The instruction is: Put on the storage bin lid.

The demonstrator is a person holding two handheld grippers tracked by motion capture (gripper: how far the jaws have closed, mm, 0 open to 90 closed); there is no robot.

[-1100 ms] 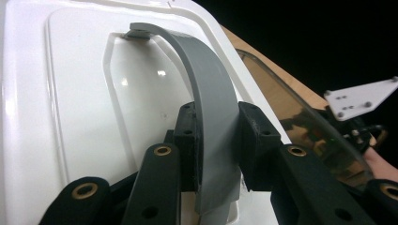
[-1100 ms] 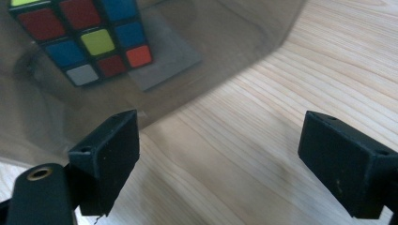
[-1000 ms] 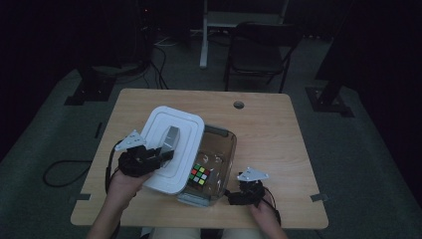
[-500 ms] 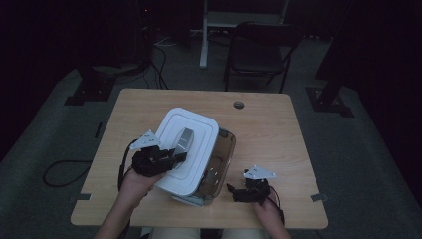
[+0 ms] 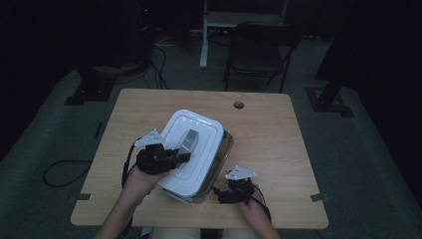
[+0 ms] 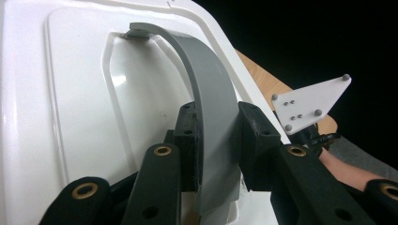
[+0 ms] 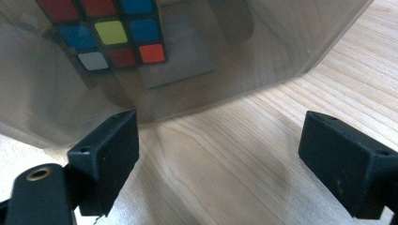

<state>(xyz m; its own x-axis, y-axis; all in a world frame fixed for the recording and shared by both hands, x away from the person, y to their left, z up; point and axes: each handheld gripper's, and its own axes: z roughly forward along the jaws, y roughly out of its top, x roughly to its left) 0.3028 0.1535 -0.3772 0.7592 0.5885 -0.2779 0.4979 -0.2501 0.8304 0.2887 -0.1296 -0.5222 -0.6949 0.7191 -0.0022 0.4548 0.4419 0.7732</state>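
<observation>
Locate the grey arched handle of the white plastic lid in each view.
High view: grey arched handle at the middle of the white plastic lid, table centre.
Left gripper view: centre, clamped between the left hand-held gripper jaws.
Right gripper view: no handle.
Shared landmark: translucent plastic box.

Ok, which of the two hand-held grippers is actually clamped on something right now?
The left hand-held gripper: its jaws pinch the lid's grey handle. The right hand-held gripper stands open over bare wooden table beside the clear container.
</observation>
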